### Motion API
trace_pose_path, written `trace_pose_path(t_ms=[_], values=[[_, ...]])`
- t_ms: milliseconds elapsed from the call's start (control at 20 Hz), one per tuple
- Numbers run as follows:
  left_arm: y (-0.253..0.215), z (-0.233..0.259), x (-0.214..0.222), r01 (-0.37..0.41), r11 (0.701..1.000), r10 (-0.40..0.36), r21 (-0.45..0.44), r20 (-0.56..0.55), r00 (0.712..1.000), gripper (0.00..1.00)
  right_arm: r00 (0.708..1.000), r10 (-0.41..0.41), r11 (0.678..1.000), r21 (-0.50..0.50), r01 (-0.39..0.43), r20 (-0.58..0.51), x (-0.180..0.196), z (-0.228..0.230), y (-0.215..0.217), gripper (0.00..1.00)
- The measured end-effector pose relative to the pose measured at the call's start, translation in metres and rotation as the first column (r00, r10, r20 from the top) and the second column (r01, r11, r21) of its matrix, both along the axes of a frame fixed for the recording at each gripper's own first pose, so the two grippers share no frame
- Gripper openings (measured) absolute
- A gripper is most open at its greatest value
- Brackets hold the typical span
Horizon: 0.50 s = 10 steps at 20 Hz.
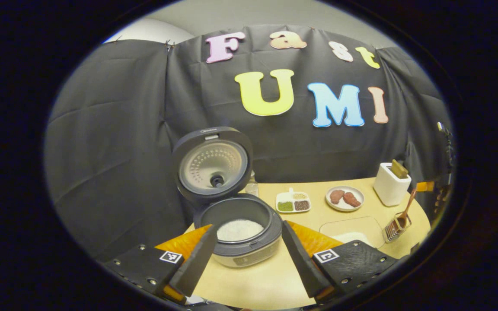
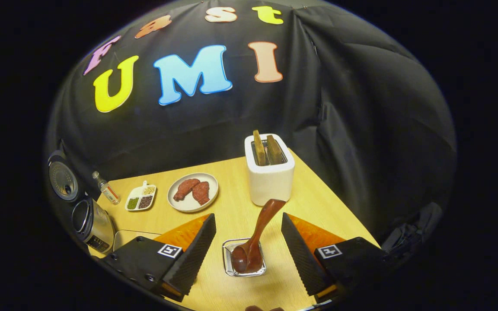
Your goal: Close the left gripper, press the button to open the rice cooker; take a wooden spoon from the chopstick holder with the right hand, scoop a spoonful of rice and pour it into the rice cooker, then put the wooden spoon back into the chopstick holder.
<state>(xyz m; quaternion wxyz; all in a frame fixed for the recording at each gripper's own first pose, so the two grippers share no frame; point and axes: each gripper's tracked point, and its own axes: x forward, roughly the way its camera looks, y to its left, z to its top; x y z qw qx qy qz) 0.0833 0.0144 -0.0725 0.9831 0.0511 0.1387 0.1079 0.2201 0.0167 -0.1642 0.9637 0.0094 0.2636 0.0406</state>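
One pale wooden tabletop (image 2: 231, 216) carries everything we see, and black cloth hangs behind it as the booth's wall, with a strip of light grey room wall above the cloth in the left gripper view.

In the left gripper view we look between the fingers of the left claw (image 1: 245, 255), which stand spread wide apart with nothing between them. Just ahead of them sits the rice cooker (image 1: 240, 233), its lid (image 1: 212, 166) swung up and standing open toward the back. White rice (image 1: 240, 230) lies in the inner pot. Behind the cooker a small clear bottle (image 1: 252, 186) stands close to the cloth. To the right we find a divided dish of beans and grains (image 1: 293, 202), then a round plate with two brown pieces of meat (image 1: 345, 198), then a white toaster (image 1: 391, 183) with toast standing in its slot. Nearer us lies a shallow tray (image 1: 352, 229) holding something white. At the tabletop's right edge the chopstick holder (image 1: 394, 230) stands with the wooden spoon (image 1: 406, 211) leaning in it.

In the right gripper view the right claw (image 2: 247, 255) is also spread open, its fingers flanking the chopstick holder (image 2: 244, 258) without touching it. The wooden spoon (image 2: 255, 237) rests bowl-down in the holder, its handle tilting up toward the toaster (image 2: 269, 172). Nothing blocks the way between the fingers and the spoon. The rice cooker (image 2: 89, 224) sits far off at the left edge.
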Motion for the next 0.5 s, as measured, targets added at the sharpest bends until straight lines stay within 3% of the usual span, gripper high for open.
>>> trace_pose_path(t_ms=[150,200,250,300,500], values=[[-0.014,-0.006,0.007,-0.015,1.0,0.015,-0.002,-0.038,0.999,0.94,0.997,0.005,0.999,0.05,-0.001,-0.071,0.02,-0.028,-0.002,0.94],[-0.024,-0.008,0.01,-0.01,1.0,0.009,-0.02,-0.046,0.999,0.94,0.996,0.015,0.998,0.07,-0.009,-0.092,0.026,-0.036,0.0,0.99],[-0.031,-0.01,0.01,-0.008,0.999,0.006,-0.034,-0.055,0.998,0.93,0.994,0.023,0.996,0.086,-0.014,-0.109,0.031,-0.045,0.001,0.94],[-0.037,-0.012,0.011,-0.009,0.999,0.006,-0.041,-0.064,0.998,0.94,0.991,0.032,0.994,0.108,-0.018,-0.13,0.038,-0.055,0.002,0.98],[-0.048,-0.012,0.009,-0.053,0.996,0.049,-0.073,-0.062,0.997,0.94,0.97,0.069,0.986,0.163,-0.031,-0.231,0.058,-0.09,0.007,0.99]])
